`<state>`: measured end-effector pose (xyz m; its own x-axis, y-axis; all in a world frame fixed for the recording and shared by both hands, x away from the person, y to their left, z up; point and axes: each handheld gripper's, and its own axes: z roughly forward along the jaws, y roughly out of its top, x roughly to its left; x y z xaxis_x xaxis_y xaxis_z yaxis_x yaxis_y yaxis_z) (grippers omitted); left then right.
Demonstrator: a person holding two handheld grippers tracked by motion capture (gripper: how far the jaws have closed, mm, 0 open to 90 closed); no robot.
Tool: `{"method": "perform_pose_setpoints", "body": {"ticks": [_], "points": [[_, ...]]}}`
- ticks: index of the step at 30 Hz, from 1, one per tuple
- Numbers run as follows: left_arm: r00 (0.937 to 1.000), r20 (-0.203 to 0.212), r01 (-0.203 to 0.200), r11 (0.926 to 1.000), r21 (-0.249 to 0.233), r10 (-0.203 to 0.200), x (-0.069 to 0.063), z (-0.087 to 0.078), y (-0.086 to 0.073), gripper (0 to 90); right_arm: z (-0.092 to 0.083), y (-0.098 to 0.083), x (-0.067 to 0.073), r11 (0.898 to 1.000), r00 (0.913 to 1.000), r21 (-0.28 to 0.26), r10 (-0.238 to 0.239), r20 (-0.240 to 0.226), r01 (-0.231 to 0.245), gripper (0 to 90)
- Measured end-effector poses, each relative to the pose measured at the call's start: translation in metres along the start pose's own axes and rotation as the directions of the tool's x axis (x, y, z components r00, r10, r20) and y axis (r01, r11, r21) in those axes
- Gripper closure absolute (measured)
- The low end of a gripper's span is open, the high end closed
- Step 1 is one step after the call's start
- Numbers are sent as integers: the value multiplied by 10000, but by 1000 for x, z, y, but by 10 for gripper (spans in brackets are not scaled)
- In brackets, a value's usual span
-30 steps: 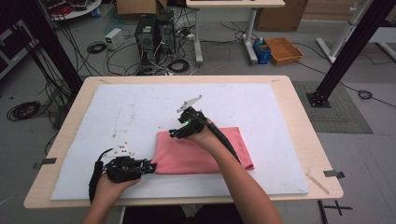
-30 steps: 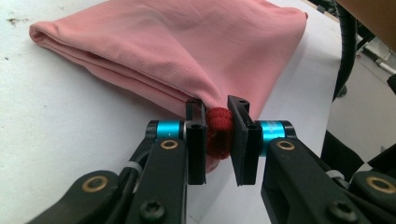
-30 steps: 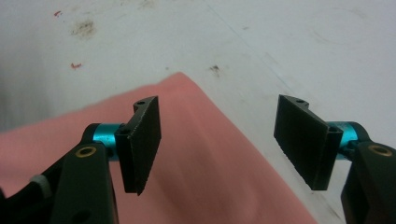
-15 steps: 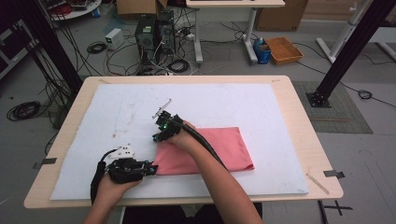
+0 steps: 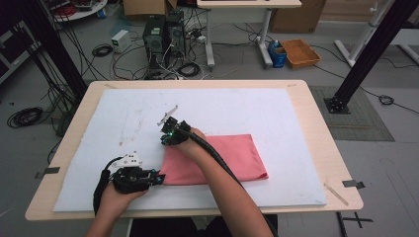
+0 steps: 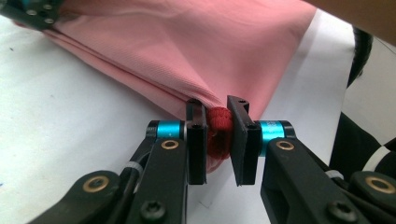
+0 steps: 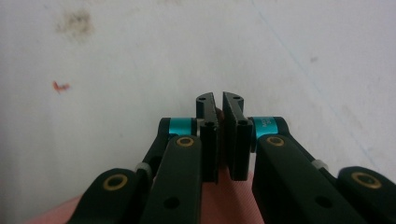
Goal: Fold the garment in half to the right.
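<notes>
Since a second ago, the right gripper (image 5: pixel 169 132) has pulled the far left corner of the pink cloth (image 5: pixel 232 155) to the left, so the cloth now lies longer and flatter on the white mat (image 5: pixel 247 108).

Nearest the person, the left gripper (image 5: pixel 157 178) sits at the near left corner of the cloth. In the left gripper view its fingers (image 6: pixel 196 140) are narrow and pinch a bunched bit of the cloth's edge between them. That corner rests low on the mat.

A bit farther off, the right gripper sits at the far left corner. In the right gripper view its fingers (image 7: pixel 209 140) are almost closed. Pink cloth shows right under them, so they seem to hold a thin edge, but I cannot tell for sure.

The cloth lies in the near middle of the table (image 5: pixel 316 128), stretching to the right from both grippers. Beyond the table are a computer tower (image 5: pixel 154 37), cables on the floor and an orange tray (image 5: pixel 299 52).

I think the step is spreading or folding the cloth. The next move calls for both corners to go together, with a steady grip, so the left edge stays straight and nothing slips out.
</notes>
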<state>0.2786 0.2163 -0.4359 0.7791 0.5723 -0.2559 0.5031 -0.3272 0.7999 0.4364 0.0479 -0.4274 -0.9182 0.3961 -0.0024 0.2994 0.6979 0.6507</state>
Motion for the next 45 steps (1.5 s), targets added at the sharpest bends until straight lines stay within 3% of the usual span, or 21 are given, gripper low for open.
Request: {"method": "perform_pose_setpoints", "body": {"ticks": [7,15,29,37,45], "points": [[9996,167,-211,9996,-202,214,-8,-4,9,784,-16,9,7,9955,9997,-915,-237,43,240,860],[9973,635,-337,9986,-415,363,-20,7,21,784,-42,-3,-2,9880,9998,-1541,-62,-212,29,860],[9810,1664,-944,9946,-421,1002,-45,57,66,784,-97,-42,-29,9814,9987,-1894,371,336,-301,860],[9707,2101,-1147,9932,-206,1164,-57,86,86,784,-119,-73,-45,9761,9932,-2020,955,668,-802,859],[9598,2432,-1443,9895,-12,1403,-68,113,101,784,-142,-98,-59,9730,9872,-2081,1228,1014,-997,859]]}}
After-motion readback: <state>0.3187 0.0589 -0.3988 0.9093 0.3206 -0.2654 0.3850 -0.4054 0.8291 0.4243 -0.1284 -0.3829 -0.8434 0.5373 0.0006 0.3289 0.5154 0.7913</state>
